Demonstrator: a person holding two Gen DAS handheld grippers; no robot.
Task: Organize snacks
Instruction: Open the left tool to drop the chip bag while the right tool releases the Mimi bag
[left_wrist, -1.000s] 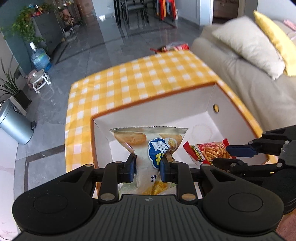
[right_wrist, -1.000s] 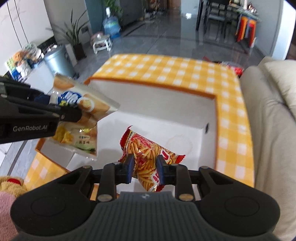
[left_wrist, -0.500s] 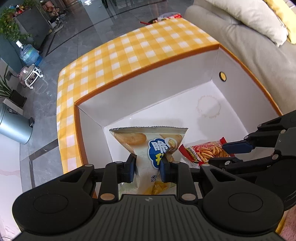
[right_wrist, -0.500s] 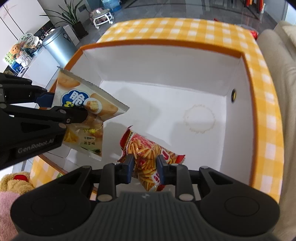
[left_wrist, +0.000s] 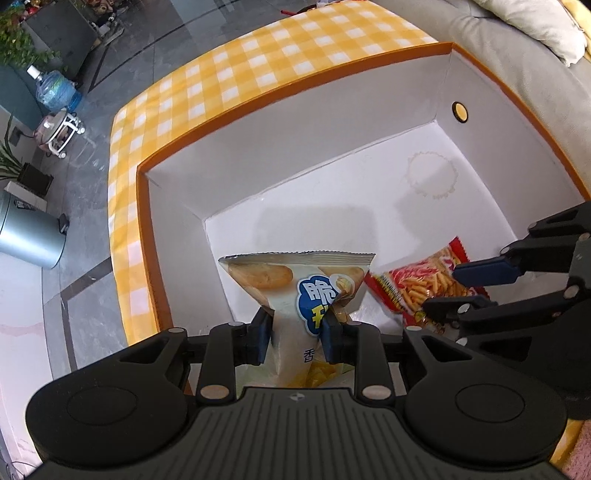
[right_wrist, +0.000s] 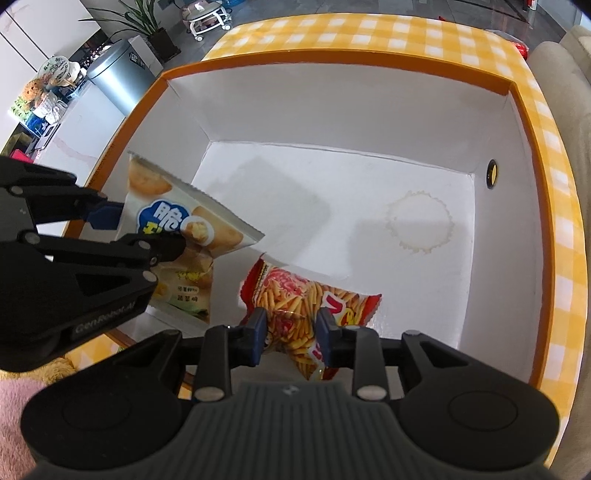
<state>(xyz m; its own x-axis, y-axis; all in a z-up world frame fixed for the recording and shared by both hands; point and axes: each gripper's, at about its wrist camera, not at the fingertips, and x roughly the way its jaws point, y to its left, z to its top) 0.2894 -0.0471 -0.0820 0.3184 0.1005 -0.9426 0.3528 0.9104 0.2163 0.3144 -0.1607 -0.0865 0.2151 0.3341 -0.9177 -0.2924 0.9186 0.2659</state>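
My left gripper (left_wrist: 297, 330) is shut on a white potato-chip bag (left_wrist: 295, 280) with a blue logo and holds it over the near left part of a white box with an orange rim (left_wrist: 295, 79). My right gripper (right_wrist: 290, 334) is shut on a red bag of snack sticks (right_wrist: 303, 295), held over the near part of the same box (right_wrist: 332, 62). The chip bag (right_wrist: 173, 225) and left gripper (right_wrist: 147, 232) show at the left of the right wrist view. The red bag (left_wrist: 417, 286) and right gripper (left_wrist: 448, 290) show at the right of the left wrist view.
The box sits on a yellow checked tablecloth (left_wrist: 236, 74). Its floor bears a round mark (right_wrist: 419, 225) and its right wall a hole (right_wrist: 491, 173). A grey sofa (left_wrist: 535, 66) lies to the right, a metal bin (left_wrist: 29, 232) on the floor to the left.
Both grippers have moved forward and down over the box with their bags. The box now fills both views.
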